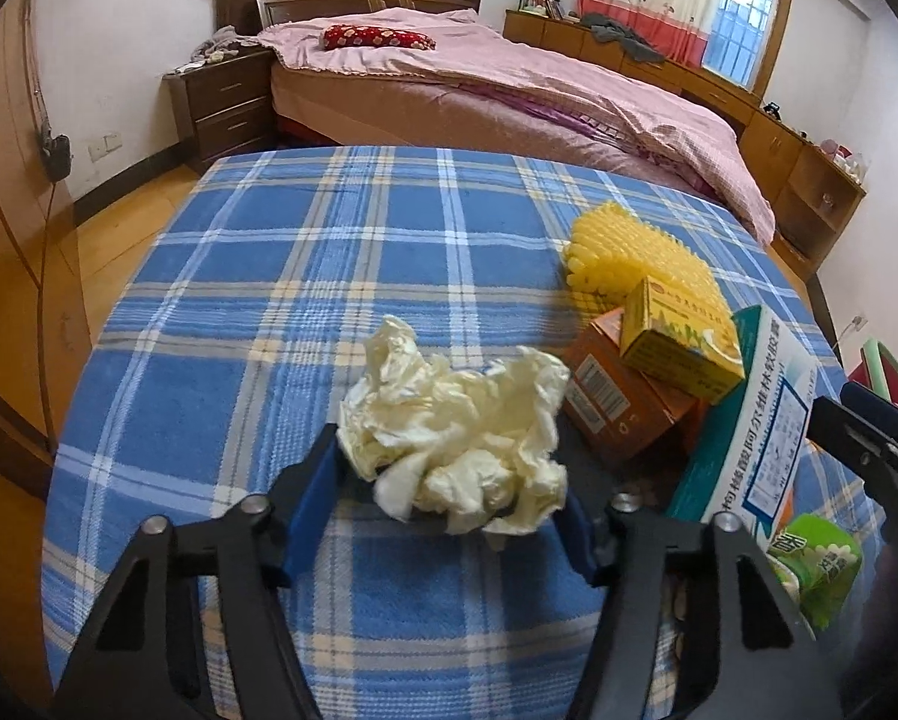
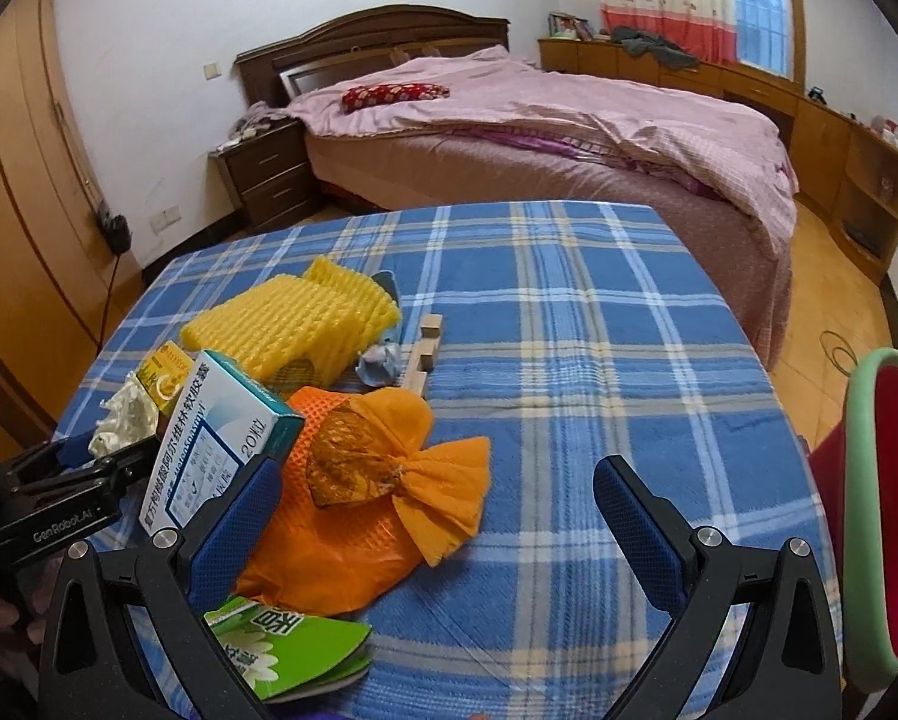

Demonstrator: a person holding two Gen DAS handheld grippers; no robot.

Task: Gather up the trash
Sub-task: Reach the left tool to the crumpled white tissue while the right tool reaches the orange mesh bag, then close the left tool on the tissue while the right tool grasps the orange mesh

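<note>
Tissue, a crumpled cream-white paper wad (image 1: 455, 438), lies on the blue plaid-covered surface (image 1: 305, 276) between the blue pads of the left tongs (image 1: 449, 510), which pinch its near edge. Just right of it lean an orange carton (image 1: 617, 414), a yellow box (image 1: 677, 342) and a teal-and-white medicine box (image 1: 761, 420). Right tongs (image 2: 437, 516) stand spread over an orange mesh bag (image 2: 377, 480).

left wrist: close, angled down at plaid table (image 1: 329, 228) | right wrist: likewise | shared: table, bed (image 1: 509, 78)

Pink-quilted bed (image 2: 539, 120), wooden cabinets (image 1: 659, 60), perhaps daylit window (image 1: 743, 18)
</note>
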